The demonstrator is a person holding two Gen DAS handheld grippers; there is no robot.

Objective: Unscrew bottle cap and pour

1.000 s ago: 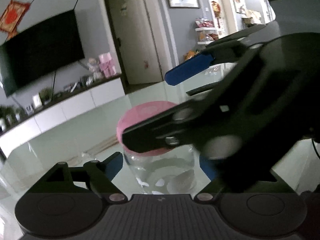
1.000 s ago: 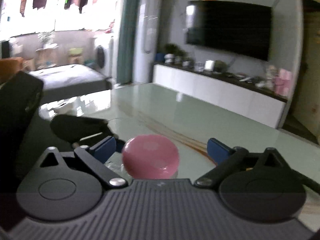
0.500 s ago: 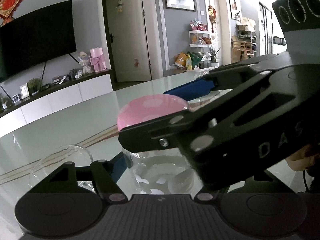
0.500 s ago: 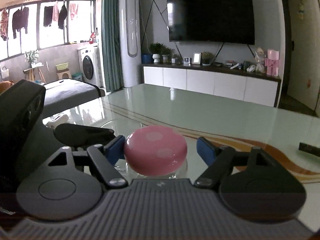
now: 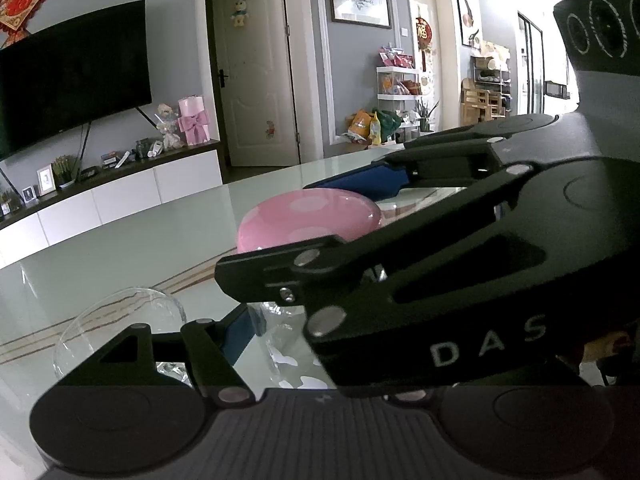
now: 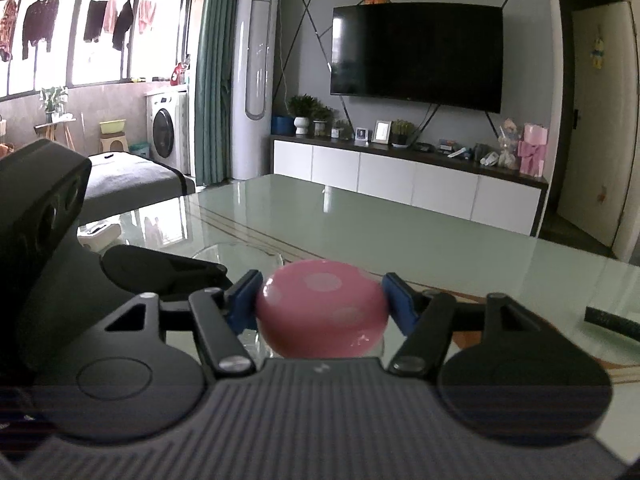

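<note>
Over glass table, right gripper clamps pink cap.

White capital letters "DAS" printed on the black plastic body of the right gripper, seen in the left wrist view, running off to the right. A gold Chinese character on the round red hanging ornament beside the far white doorway, too small to read surely. No other legible text.
</note>
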